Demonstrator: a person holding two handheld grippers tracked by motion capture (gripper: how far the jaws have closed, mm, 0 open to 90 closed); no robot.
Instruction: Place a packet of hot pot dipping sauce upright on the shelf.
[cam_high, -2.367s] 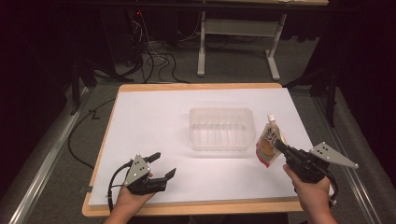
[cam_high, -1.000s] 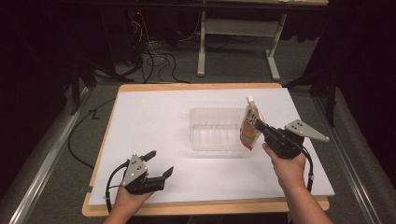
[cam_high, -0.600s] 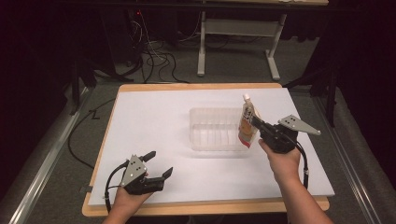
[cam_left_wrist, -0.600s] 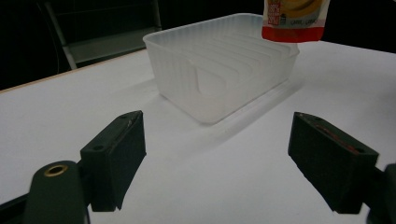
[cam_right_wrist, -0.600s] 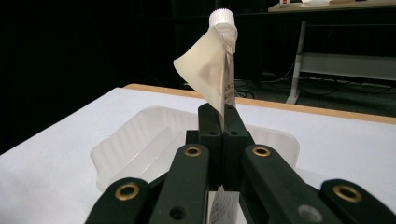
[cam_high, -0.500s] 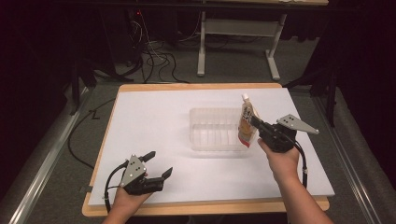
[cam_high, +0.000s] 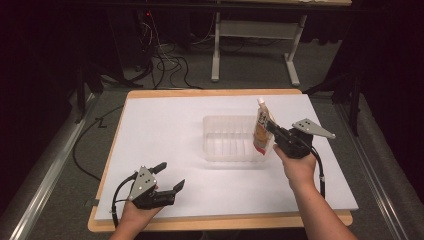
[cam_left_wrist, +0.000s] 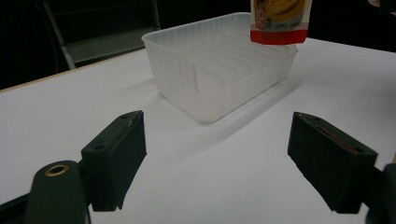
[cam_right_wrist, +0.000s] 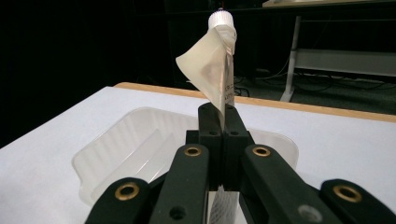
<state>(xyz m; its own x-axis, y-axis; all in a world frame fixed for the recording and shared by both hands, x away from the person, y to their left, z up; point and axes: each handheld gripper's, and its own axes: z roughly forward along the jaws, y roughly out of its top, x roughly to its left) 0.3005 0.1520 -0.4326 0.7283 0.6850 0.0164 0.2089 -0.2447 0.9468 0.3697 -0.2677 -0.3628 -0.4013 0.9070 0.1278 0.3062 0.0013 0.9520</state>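
A spouted food pouch (cam_high: 262, 131) hangs upright in the right claw (cam_high: 272, 131), whose jaws are clamped flat on the pouch's side edge, as the right gripper view shows with the two black jaws pressed together around the film (cam_right_wrist: 219, 84) and the white cap (cam_right_wrist: 220, 17) standing above them. Over the past couple of seconds the right hand (cam_high: 299, 167) has carried the pouch away from the near right part of the tabletop (cam_high: 165, 130) and inward, so that the pouch now stands at the right-hand rim of the clear plastic tub (cam_high: 231, 138), just ahead of the claw and to its left. From the left gripper view the pouch's red lower edge (cam_left_wrist: 279, 35) sits level with the tub's far corner (cam_left_wrist: 219, 70), above the rim rather than inside; whether it touches the rim cannot be told.

The left claw (cam_high: 167, 177) rests near the front edge of the tabletop with its jaws spread wide and nothing between them, in the same spot as before, the tub well ahead of it.

The shift suggests the pouch is bound for the tub and the carry is nearly done. What seems left is a short move farther over the tub's open top, a lowering, and a release.
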